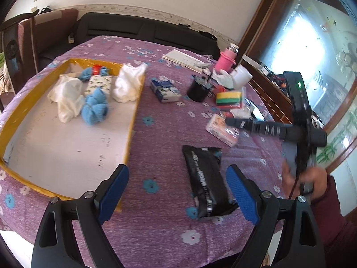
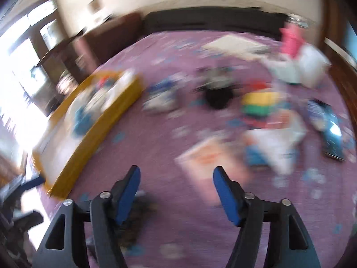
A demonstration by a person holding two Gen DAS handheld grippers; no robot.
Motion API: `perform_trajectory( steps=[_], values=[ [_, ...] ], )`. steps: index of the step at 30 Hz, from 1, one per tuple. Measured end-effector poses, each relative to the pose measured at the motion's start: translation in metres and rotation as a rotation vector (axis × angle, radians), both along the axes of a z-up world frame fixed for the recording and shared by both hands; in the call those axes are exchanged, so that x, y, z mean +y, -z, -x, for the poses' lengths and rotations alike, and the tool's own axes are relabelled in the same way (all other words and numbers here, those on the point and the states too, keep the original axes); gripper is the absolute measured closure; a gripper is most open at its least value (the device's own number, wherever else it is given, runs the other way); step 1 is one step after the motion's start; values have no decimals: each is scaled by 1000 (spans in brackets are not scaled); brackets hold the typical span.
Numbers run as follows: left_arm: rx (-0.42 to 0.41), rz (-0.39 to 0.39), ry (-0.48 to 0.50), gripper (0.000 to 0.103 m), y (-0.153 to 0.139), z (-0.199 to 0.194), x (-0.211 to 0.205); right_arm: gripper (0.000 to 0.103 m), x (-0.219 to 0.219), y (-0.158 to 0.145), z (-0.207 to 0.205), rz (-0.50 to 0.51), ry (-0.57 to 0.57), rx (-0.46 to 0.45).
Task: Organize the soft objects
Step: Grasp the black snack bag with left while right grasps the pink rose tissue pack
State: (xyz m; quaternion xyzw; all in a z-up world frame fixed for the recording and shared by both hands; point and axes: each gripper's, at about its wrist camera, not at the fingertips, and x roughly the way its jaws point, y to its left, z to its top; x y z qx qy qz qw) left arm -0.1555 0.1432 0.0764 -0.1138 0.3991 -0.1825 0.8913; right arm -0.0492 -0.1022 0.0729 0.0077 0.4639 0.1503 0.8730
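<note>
My left claw is hovering, its 2 jaws apart, empty, over the black soft plastic tissue pack; light, squashy, probably slippery; I am judging its narrow middle best.

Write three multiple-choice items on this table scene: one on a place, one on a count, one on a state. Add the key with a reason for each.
1. Where does the black packet lie?
A. in the tray
B. on the purple cloth, outside the tray
C. on the sofa

2. How many blue towel bundles are in the tray?
A. none
B. two
C. five

3. How do the left gripper's jaws stand?
A. open, holding nothing
B. shut on the packet
C. shut on a towel

Key: 1 B, cloth shows all round it, right of the tray wall. 2 B, one near, one at the back. 3 A, blue pads stand wide apart.
</note>
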Motion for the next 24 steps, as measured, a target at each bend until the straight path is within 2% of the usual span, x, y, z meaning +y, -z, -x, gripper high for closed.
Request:
perform_trajectory(
  steps=[1, 4, 7, 10, 16, 17, 18, 20, 24],
  values=[
    [2, 0, 9, 15, 0, 1, -4, 30, -20, 1, -6, -28, 49, 18],
    [18, -17, 49, 15, 5, 2, -20, 30, -43, 10, -17, -78, 97, 48],
    [41, -44, 80, 15, 12, 1, -35, 30, -42, 20, -21, -65, 89, 54],
    [64, -63, 98, 15, 18, 0, -44, 25, -25, 32, -30, -8, 46, 36],
    [90, -78, 116, 14, 27, 1, -53, 25, 2, 51, -41, 114, -8, 31],
    [93, -80, 116, 15, 28, 1, -53, 29, 5, 53, -42, 127, -9, 38],
    [97, -83, 116, 15, 29, 0, -54, 39, 7, 56, -42, 148, -11, 52],
    [100, -88, 117, 15, 30, -2, -55, 43, 9, 57, -38, 178, -7, 52],
    [98, -108, 129, 15, 32, -9, -61, 43, -1, 56, -24, 182, 21, 69]
  ],
)
